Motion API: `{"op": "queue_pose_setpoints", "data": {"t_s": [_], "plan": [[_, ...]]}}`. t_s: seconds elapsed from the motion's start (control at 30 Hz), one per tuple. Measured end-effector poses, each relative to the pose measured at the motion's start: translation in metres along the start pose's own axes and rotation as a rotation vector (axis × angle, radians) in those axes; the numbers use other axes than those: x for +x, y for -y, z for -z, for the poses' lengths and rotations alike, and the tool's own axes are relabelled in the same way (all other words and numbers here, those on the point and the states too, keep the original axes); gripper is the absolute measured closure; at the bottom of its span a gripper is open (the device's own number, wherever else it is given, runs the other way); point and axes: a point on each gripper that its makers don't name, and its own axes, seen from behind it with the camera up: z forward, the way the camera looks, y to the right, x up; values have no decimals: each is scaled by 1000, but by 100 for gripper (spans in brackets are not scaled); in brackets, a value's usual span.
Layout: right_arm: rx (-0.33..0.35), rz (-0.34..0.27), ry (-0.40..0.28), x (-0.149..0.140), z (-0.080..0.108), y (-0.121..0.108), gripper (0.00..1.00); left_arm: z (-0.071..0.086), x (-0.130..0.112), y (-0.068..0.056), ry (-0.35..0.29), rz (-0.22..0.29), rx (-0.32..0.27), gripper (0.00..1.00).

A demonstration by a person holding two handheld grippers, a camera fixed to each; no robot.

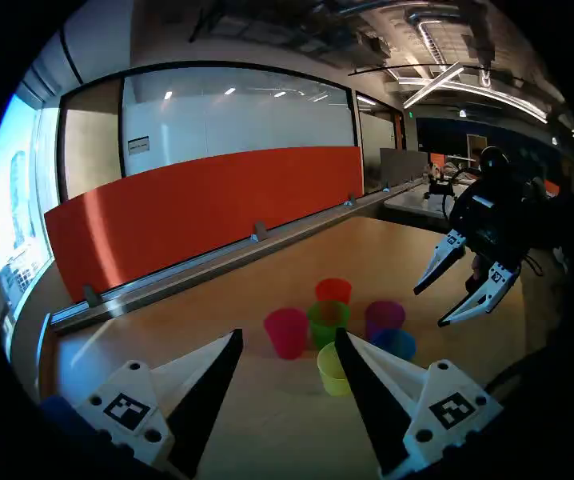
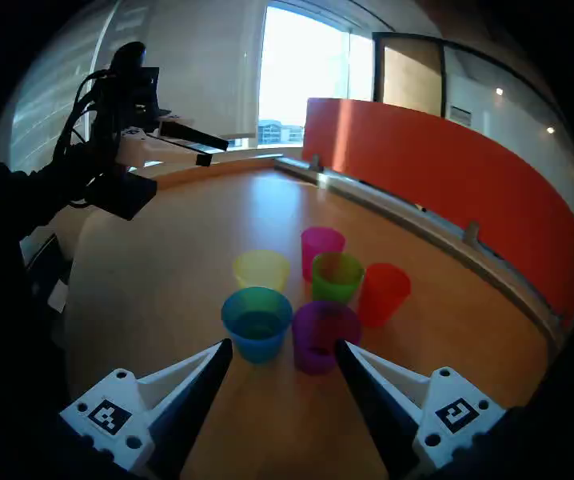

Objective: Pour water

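Holds left gripper [image 1: 287,334] spread, empty, short of the cups | Shows bunched on tan wooden table [image 2: 151,272], likely for short pours: translucent blue plastic cup [image 2: 257,322], yellow cup [image 2: 261,268], pink cup [image 2: 322,244], purple cup [image 2: 325,334], green cup [image 2: 337,276], red cup [image 2: 384,292] | Poises right gripper [image 2: 281,344] spread, empty, just before blue and purple, seemingly picking a pourer | Water: cannot tell

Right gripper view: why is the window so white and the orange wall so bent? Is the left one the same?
Right gripper view: daylight blows out the tall window; the fisheye lens bows the long orange partition panel; the translucent plastic cups stay sharp. Left gripper view: the same bowed panel, a pale bright side window, and glaring ceiling strip lights.
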Motion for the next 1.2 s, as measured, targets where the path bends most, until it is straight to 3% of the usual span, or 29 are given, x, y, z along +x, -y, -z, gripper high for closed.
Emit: {"op": "queue_pose_setpoints", "data": {"t_s": [0.7,1.2], "plan": [[56,18,65,-30,-27,17,0,-22,-7,3,10,-12,-15,15],[83,26,79,-30,-43,20,0,-30,-8,4,16,-22,-21,15]]}}
